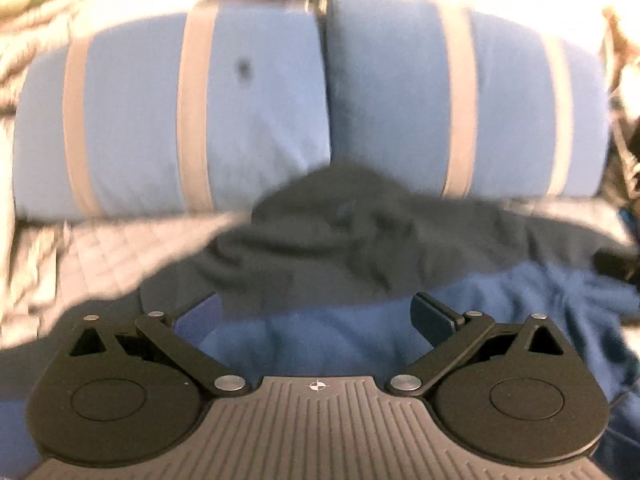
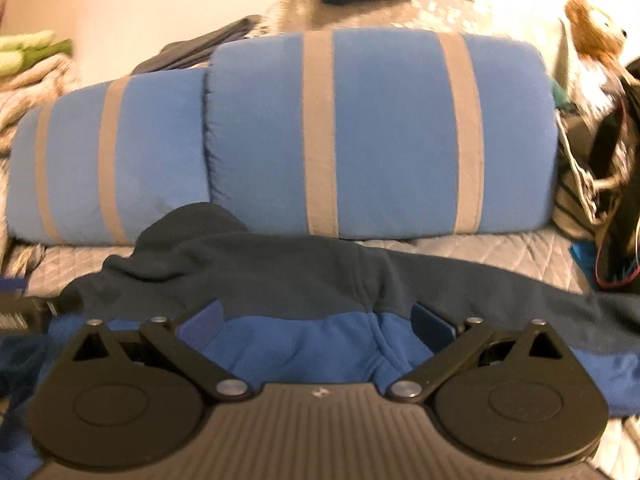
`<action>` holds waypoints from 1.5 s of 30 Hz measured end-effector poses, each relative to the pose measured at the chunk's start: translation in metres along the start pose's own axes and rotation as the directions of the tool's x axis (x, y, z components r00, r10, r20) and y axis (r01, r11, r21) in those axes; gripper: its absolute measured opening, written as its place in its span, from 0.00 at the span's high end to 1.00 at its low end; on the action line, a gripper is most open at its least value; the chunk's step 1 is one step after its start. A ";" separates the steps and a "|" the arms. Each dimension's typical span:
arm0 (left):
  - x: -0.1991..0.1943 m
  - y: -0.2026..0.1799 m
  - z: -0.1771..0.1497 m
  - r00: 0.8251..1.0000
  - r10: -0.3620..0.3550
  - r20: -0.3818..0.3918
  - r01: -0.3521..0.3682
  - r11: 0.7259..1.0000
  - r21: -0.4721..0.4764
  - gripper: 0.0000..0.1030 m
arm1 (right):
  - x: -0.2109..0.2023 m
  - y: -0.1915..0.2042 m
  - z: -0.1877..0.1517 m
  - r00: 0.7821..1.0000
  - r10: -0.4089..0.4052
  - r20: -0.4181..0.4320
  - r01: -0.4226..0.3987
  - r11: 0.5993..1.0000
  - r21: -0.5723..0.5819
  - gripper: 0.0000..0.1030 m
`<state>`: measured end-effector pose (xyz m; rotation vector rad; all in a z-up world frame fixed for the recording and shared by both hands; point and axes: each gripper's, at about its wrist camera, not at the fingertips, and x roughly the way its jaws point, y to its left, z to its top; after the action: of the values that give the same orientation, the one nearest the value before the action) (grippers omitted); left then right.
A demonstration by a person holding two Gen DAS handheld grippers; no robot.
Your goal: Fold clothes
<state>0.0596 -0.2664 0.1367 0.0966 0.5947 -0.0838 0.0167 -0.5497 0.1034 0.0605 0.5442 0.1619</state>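
A fleece garment lies crumpled on the quilted bed, royal blue (image 1: 340, 340) near me and dark navy (image 1: 340, 240) farther off. In the left wrist view my left gripper (image 1: 316, 316) stands open, its fingers spread wide just over the blue fleece with nothing pinched. In the right wrist view the same garment shows its blue part (image 2: 304, 348) and navy part (image 2: 280, 268). My right gripper (image 2: 316, 320) is open too, its fingers (image 2: 430, 322) set apart over the blue fabric by a seam fold. The left view is blurred.
Two blue pillows with grey stripes (image 2: 380, 132) (image 1: 172, 112) lean at the head of the bed. A grey quilted cover (image 2: 500, 252) lies beneath. A stuffed toy (image 2: 596, 28) and dark bags (image 2: 616, 184) crowd the right side. Piled blankets (image 2: 28, 80) sit at the left.
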 end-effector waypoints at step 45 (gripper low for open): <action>0.027 0.013 -0.017 0.998 0.056 -0.040 -0.064 0.967 -0.247 0.00 | 0.120 0.028 0.083 0.935 0.253 -0.248 -0.336 0.853 -0.399 0.05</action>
<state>0.0738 -0.2530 0.1082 -0.1274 0.6301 0.0514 0.1573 -0.5031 0.1158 -0.3153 0.6743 0.5955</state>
